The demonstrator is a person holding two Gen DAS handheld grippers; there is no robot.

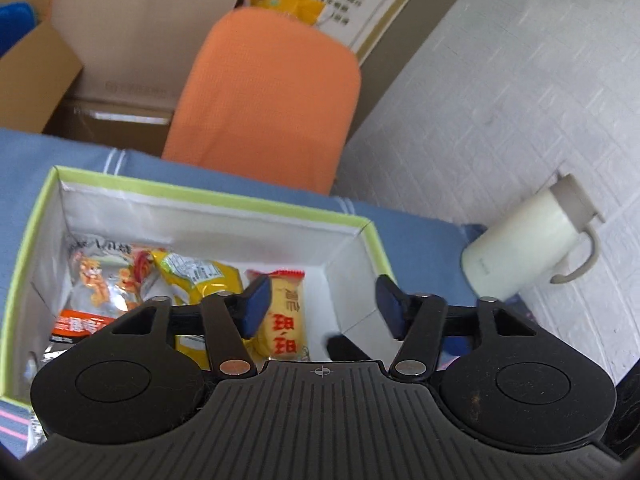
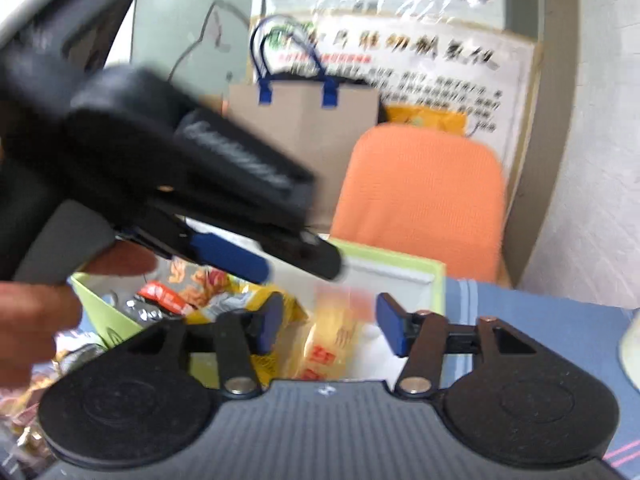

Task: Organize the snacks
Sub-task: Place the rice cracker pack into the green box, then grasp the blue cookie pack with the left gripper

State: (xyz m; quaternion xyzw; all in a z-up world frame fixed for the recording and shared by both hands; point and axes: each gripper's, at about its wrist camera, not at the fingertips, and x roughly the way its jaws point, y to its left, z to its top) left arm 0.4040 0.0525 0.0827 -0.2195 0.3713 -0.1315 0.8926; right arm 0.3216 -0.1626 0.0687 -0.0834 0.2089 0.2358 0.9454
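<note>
Left wrist view: left gripper (image 1: 322,306) hangs over the green-rimmed box (image 1: 208,195) in the lower half of the frame, jaws spread wide, nothing between the blue pads. Inside the box: a yellow packet with red characters (image 1: 286,320) near centre, directly under the gap between the fingers; a yellow snack bag (image 1: 200,276) just left of it; a silver bag with orange cartoon figures (image 1: 102,280) at far left. The box sits on a blue cloth (image 1: 416,236). A white lidded jug (image 1: 528,244) stands at the right edge, beside the box; an orange chair back (image 1: 268,100) fills the upper centre, with cardboard boxes (image 1: 132,40) at upper left. Right wrist view: right gripper (image 2: 328,322) sits low in the frame over the same box (image 2: 400,260), jaws likewise wide apart and empty. The yellow packet (image 2: 330,340) is motion-blurred below the gap, probably lying in the box, though contact cannot be confirmed. The left gripper (image 2: 280,258) crosses from upper left, blurred. More wrapped snacks (image 2: 28,396) lie outside the box at lower left. A paper bag with blue handles (image 2: 304,120) stands behind, upper centre.
</note>
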